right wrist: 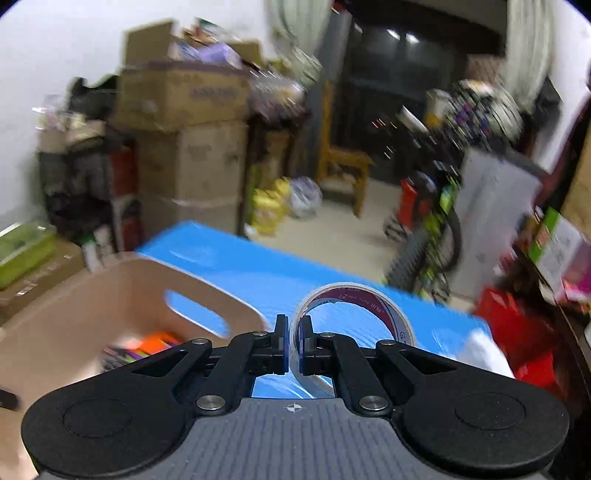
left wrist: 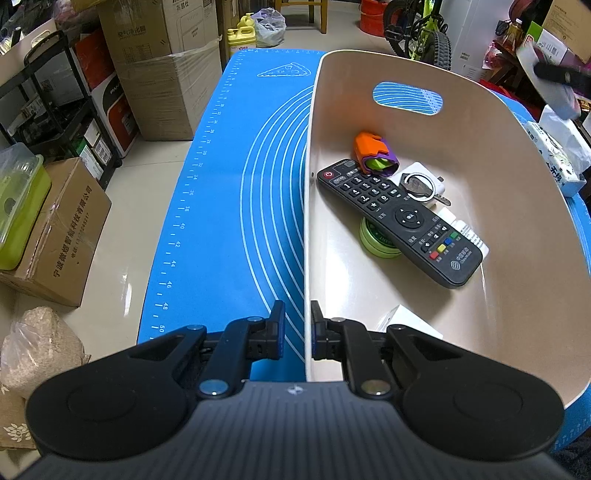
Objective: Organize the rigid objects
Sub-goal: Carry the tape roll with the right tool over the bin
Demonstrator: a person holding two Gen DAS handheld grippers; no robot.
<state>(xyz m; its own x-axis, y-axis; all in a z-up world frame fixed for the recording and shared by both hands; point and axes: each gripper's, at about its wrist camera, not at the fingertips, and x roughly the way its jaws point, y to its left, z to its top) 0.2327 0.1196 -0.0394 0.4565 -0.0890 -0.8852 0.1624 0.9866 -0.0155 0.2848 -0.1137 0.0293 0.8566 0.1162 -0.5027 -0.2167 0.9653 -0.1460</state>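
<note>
Left gripper [left wrist: 298, 325]: clamped on the near-left rim of the beige bin [left wrist: 498, 177], 1 finger outside the wall and 1 inside.
Right gripper [right wrist: 293, 334]: pinched on the wall of a clear tape roll [right wrist: 354, 317], 1 pad inside the ring and 1 outside; roll held clear above the blue mat [right wrist: 266, 273].
Tape roll: transparent, reddish inner core with print, standing on edge in the grip; right-wrist view is motion-blurred.
Bin: sits on the blue mat [left wrist: 221, 206], oval handle cut-out in the far wall; in the right-wrist view it lies left of the held roll [right wrist: 110, 295].
Bin contents: black remote [left wrist: 399, 221] lying diagonally over a green round tin [left wrist: 373, 240]; orange-purple-green toy [left wrist: 375, 153] at the remote's far end; white charger with a key ring [left wrist: 421, 182] just beside it.
Surroundings: cardboard boxes [left wrist: 162, 70], bicycle [left wrist: 424, 33], wooden chair [right wrist: 343, 166] around the table.
</note>
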